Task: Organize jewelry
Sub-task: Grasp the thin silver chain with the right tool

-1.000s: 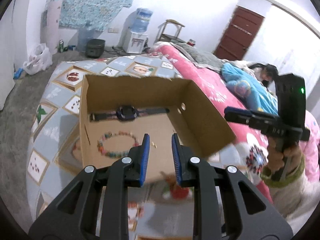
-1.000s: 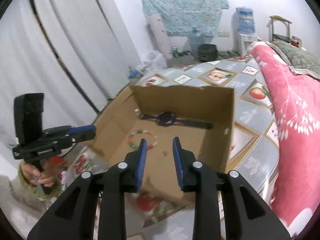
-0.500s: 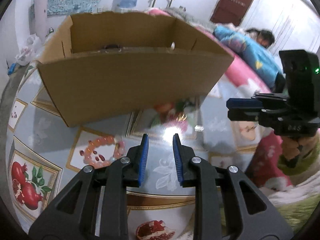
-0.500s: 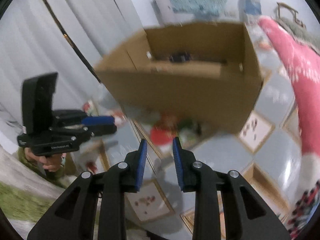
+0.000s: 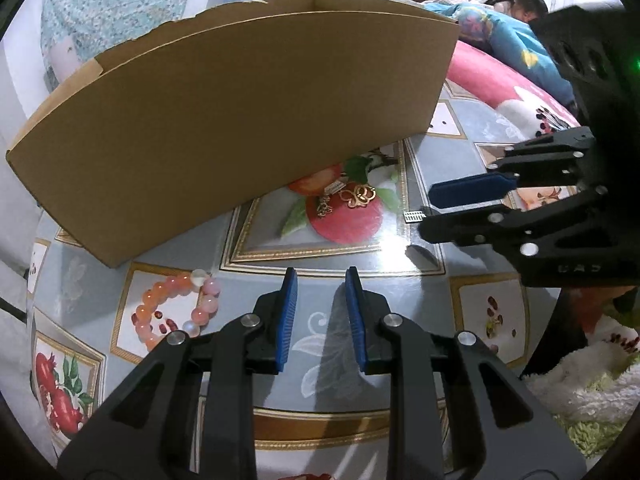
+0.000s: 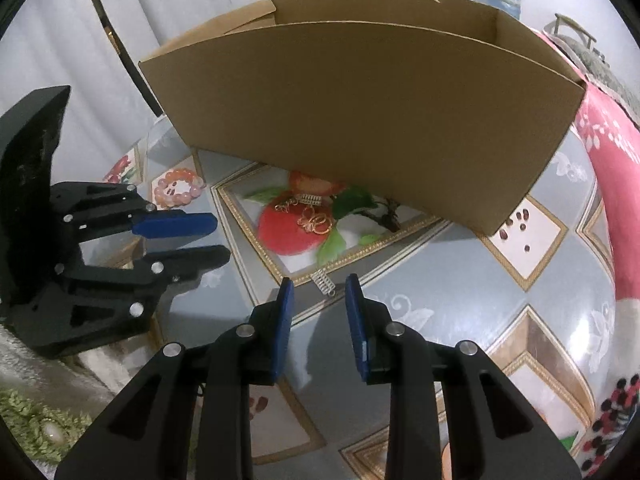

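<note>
Gold jewelry (image 5: 352, 196) heaped on the surface (image 5: 360, 248), just in front of the box (image 5: 240, 120); bead bracelet (image 5: 176, 312) off to the left, small spring (image 6: 324, 282) nearer the right tool (image 6: 320, 320). Both tools part open, empty, angled down over the surface; left tool (image 5: 322, 316) between bracelet and gold pile. Best done one piece at a time: low approach, pads astride a single chain or the bracelet's beads, firm pinch, lift clear over the box wall. Risk of snagging tangled chains together.
</note>
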{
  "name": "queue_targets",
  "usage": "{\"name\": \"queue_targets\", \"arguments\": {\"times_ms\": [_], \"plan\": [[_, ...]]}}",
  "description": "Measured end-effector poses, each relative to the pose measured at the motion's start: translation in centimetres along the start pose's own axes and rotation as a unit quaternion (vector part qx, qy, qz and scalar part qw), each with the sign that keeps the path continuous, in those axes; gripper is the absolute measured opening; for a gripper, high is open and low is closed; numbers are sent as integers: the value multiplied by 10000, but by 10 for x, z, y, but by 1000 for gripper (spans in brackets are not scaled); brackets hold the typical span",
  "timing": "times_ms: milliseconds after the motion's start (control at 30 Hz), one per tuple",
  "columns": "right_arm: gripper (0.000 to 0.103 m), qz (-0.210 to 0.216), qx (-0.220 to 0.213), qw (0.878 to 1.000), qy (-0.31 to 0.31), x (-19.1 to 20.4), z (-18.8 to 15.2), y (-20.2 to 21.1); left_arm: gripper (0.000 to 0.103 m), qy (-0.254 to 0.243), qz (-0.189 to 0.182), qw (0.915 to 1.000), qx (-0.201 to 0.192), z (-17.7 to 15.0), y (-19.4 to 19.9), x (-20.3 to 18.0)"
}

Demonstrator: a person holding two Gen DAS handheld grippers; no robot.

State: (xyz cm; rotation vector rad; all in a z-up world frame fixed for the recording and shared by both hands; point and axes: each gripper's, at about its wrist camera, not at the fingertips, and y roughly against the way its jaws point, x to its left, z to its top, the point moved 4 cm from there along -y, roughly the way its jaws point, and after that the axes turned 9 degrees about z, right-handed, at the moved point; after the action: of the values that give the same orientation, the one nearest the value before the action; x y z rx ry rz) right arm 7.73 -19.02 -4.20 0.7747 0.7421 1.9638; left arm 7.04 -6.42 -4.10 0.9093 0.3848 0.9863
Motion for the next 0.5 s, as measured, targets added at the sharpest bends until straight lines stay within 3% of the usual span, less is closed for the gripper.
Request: {"name": "queue_targets", "arguments": {"times_ms": [200,333,500], "plan": [[26,-84,40,9997,228,4,3,-6,23,-20,-5,10000,-37,-2,2,0],[17,-229,119,9989,380,9,2,-9,23,-5,4,10000,-42,-2,3,-1],[6,-102,140,9996,206,12,2,-11,23,36,-11,10000,-67,-5,6,3]]}}
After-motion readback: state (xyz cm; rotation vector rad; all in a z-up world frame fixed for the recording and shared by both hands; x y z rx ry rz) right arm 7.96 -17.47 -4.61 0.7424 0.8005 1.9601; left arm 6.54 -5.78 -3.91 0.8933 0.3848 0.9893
